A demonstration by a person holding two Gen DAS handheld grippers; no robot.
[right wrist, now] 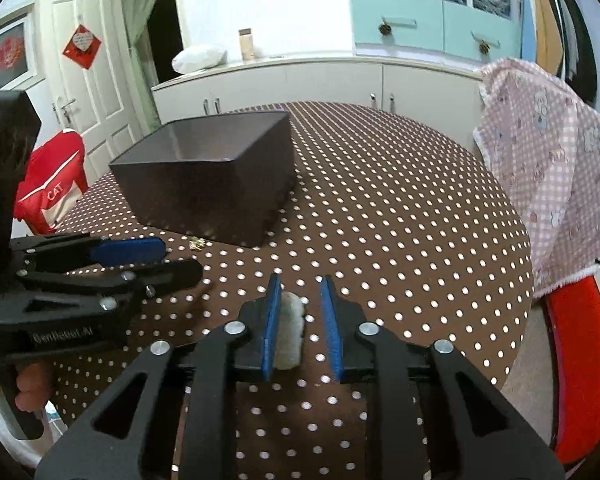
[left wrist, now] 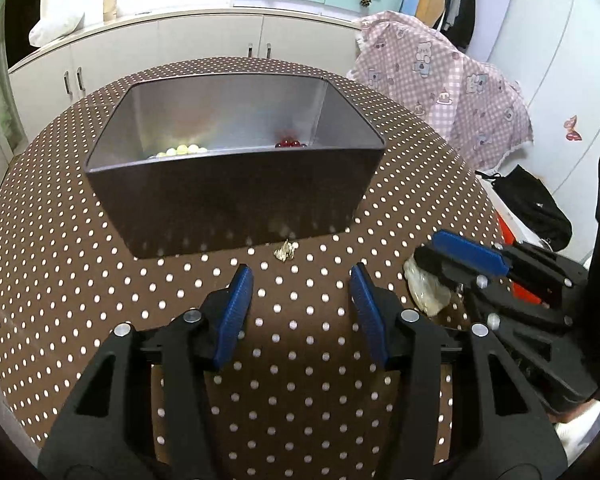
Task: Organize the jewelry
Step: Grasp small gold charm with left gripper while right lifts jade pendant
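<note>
At the near edge of the polka-dot surface [left wrist: 80, 280], the left gripper [left wrist: 302, 280] hangs with its blue fingers [left wrist: 236, 312] spread fairly wide over bare cloth, nothing between them. It points toward a small gold-coloured piece of jewelry [left wrist: 286, 251] lying loose just in front of the box, a line-up that suggests this piece is the next to be picked up.

Beside it, the right gripper [right wrist: 302, 312] has a pale, whitish translucent lump [right wrist: 289, 330] between its fingers. The lump lies against the left pad, and a clear gap shows on the other side, so the fingers stand narrow but do not clamp it; whether it rests on the cloth cannot be told. What the lump is stays unclear: a wrapped or bagged item, perhaps.

Further back sits the dark open box [left wrist: 236, 196], its metallic inner walls catching the light. It appears to be the collecting place. Inside, at the foot of the near wall, a row of pale yellow-green beads [left wrist: 182, 150] lies at the left and a cluster of red beads [left wrist: 288, 143] at the right, well apart, as though sorted by colour. The near wall hides the rest of the floor.

Behind the surface stand white cabinets [left wrist: 204, 40] and a chair draped in pink checked cloth [left wrist: 440, 88].
</note>
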